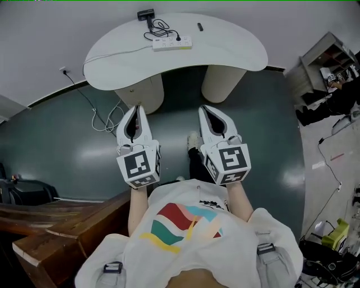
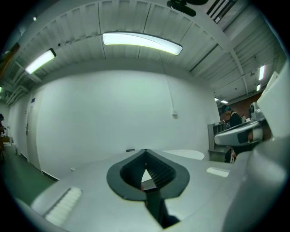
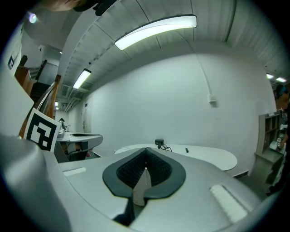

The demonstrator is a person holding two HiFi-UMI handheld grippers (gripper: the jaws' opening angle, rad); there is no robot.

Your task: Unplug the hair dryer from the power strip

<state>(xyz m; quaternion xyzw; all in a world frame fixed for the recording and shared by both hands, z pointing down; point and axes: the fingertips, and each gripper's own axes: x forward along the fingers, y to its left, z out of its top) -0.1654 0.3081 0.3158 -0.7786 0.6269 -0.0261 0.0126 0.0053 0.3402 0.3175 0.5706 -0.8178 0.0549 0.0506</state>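
Dark grey-green floor [image 1: 264,129] fills most of the head view. White kidney-shaped table [image 1: 225,48] sits at 12 o'clock from me on two round cream pedestals [image 1: 224,83], well apart from both tools. Brown wooden steps or bench [image 1: 62,225] at 8 o'clock, an open shelf unit [image 1: 329,56] at 2 o'clock. Left hand-held gripper [image 1: 136,109] and right hand-held gripper [image 1: 205,110] are side by side over the floor and point at 12 o'clock toward the table, each with its marker cube [image 1: 139,166] at the rear. Left gripper view: jaws together at the tips, nothing between them, left hand-held gripper [image 2: 145,153] faces a plain white wall with the table edge low behind it. Right gripper view: same story, right hand-held gripper [image 3: 146,153] has its jaws closed on nothing, table straight ahead. White power strip [image 1: 172,43] lies flat near the table's middle, toward the far side. Black hair dryer [image 1: 146,14] sits at 11 o'clock from the strip, at the table's far rim. Its black cord [image 1: 159,28] loops between the two, and a black plug [image 1: 179,38] is seated in the strip. Small dark item [image 1: 199,26] at 1 o'clock from the strip, can't tell what it is. A white cable [image 1: 104,121] trails on the floor at 10 o'clock by the left pedestal.
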